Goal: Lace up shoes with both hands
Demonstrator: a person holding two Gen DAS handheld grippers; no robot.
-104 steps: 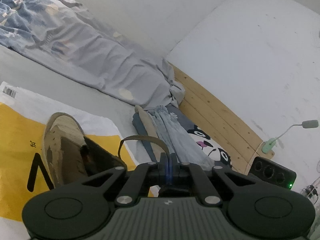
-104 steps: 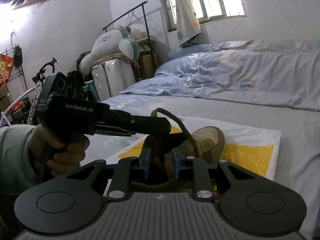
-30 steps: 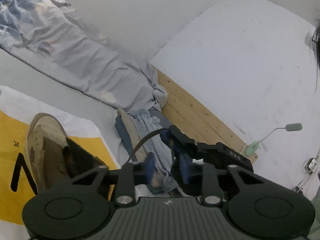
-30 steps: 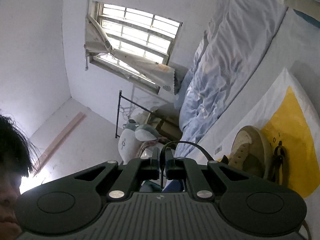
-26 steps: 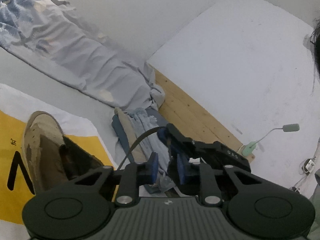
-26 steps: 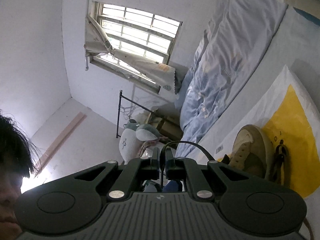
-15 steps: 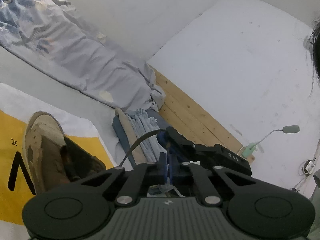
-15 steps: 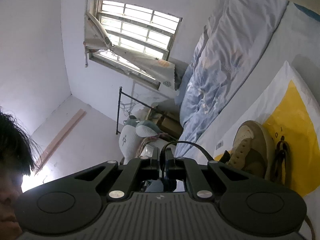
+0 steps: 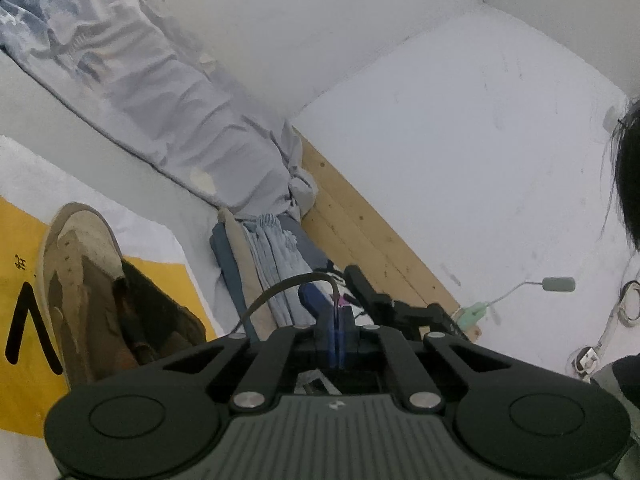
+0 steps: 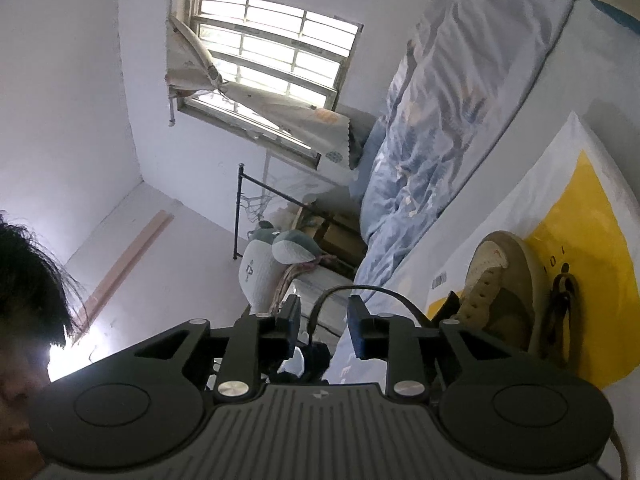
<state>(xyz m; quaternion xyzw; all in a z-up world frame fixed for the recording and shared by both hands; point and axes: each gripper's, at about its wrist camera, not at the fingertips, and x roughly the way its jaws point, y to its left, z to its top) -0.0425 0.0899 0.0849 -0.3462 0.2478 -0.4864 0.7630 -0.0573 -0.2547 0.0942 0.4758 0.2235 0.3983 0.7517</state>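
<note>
Right gripper (image 10: 323, 322) just opened off shoelace (image 10: 360, 290), left gripper (image 9: 338, 320) now clamping it

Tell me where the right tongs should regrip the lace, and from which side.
Judging by its pose, grip the lace on the free arch between the shoe and the shut left tongs, coming side-on. The open right tongs already straddle it, so the flat pads can pinch across.

Daylight from window (image 10: 272, 60) w/ glare, soft shadows, fisheye warp + dark corners, slight blur.
</note>
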